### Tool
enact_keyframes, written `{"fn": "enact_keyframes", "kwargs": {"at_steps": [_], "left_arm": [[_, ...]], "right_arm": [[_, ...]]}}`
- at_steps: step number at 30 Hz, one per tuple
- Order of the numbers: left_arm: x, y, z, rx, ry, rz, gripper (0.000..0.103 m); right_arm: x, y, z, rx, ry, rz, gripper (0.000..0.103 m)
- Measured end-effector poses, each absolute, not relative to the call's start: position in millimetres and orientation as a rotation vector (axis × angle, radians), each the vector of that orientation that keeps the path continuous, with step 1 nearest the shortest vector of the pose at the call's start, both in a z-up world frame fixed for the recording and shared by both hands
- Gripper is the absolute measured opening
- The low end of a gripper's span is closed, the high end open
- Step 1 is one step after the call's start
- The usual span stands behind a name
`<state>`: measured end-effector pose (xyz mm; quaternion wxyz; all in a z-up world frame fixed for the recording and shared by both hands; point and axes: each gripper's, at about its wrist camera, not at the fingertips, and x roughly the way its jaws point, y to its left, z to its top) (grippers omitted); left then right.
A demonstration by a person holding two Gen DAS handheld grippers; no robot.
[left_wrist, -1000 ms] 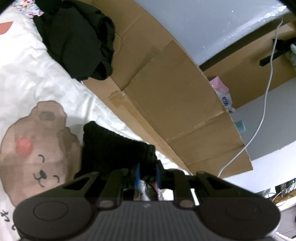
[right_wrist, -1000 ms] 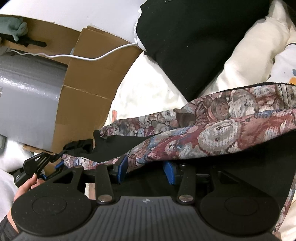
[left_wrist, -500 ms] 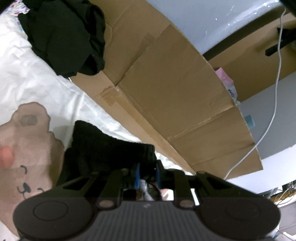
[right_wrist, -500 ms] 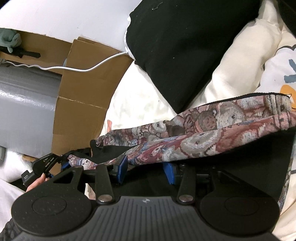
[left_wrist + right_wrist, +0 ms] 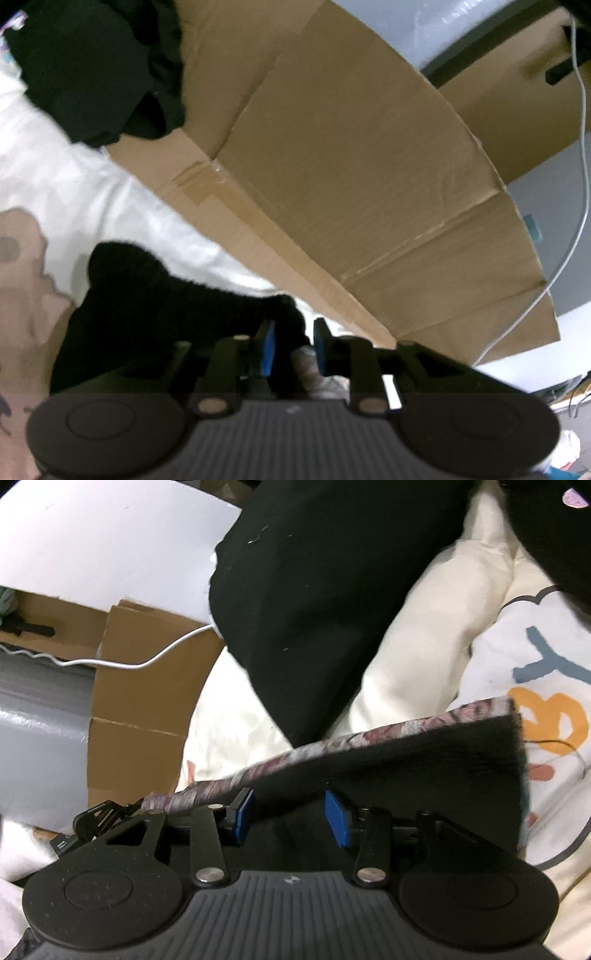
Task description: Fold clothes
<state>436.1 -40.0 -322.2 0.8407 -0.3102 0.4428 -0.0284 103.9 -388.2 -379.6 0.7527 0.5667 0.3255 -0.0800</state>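
The garment is a knit piece, bear-patterned outside and black inside. In the left wrist view its black side (image 5: 155, 295) bunches on the white quilt just ahead of my left gripper (image 5: 293, 345). That gripper's jaws are opening, with a black and patterned corner still wedged between the blue pads. In the right wrist view the garment (image 5: 424, 753) stretches as a taut sheet from left to right, black side toward the camera, with only a patterned rim along its top. My right gripper (image 5: 290, 818) is shut on its lower black fold.
A flattened cardboard sheet (image 5: 351, 166) stands along the bed edge with a white cable (image 5: 580, 147) beyond it. A heap of black clothes (image 5: 99, 66) lies far left. A black cushion (image 5: 325, 590), a cream pillow (image 5: 424, 627) and the printed quilt (image 5: 546, 664) lie beyond the right gripper.
The left gripper has slid down and toward the cardboard, and its pads have parted slightly. In the right view the garment has pulled taut and flattened, with its black side now showing.
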Motion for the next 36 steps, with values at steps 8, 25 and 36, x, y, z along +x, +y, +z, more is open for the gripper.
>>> {"fn": "enact_keyframes", "kwargs": {"at_steps": [8, 25, 36], "left_arm": [[426.7, -49.6, -320.5, -0.607, 0.954, -0.105, 0.032], [414.7, -24.5, -297.1, -0.299, 0.903, -0.016, 0.045], [393.1, 19.3, -315.4, -0.33, 0.948, 0.005, 0.074]], "right_arm": [[105.6, -387.2, -379.4, 1.222, 0.708, -0.185, 0.047], [105.4, -385.6, -375.8, 1.171, 0.714, -0.211, 0.047], [108.3, -381.7, -374.6, 1.112, 0.72, -0.214, 0.047]]}}
